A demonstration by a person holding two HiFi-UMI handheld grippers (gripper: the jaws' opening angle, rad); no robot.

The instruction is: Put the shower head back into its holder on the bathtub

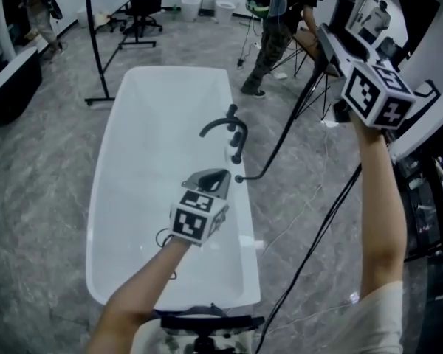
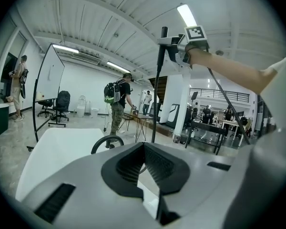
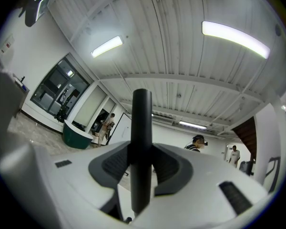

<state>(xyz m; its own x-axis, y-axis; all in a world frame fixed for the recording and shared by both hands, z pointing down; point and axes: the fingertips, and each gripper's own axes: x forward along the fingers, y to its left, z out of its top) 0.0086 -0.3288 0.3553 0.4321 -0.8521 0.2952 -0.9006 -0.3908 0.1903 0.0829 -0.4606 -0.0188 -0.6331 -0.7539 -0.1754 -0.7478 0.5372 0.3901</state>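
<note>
A white bathtub [image 1: 111, 190] lies below me, with a black faucet and holder fitting [image 1: 234, 133] on its right rim. High at the right, my right gripper [image 1: 338, 44] is shut on the black shower head handle [image 1: 326, 49], and the black hose [image 1: 295, 116] hangs down to the rim. In the right gripper view the handle [image 3: 141, 142] stands upright between the pads of that gripper [image 3: 142, 168]. My left gripper [image 1: 220, 177] hovers over the tub just short of the fitting, shut and empty [image 2: 144, 151]. From it I see the curved faucet [image 2: 102, 142] and the raised shower head [image 2: 160, 46].
A person with a backpack [image 1: 273, 28] stands beyond the tub by a small table and tripod legs. A black stand [image 1: 96, 43] and an office chair [image 1: 144, 2] are at the far left. Cables [image 1: 317, 234] run over the grey floor on the right.
</note>
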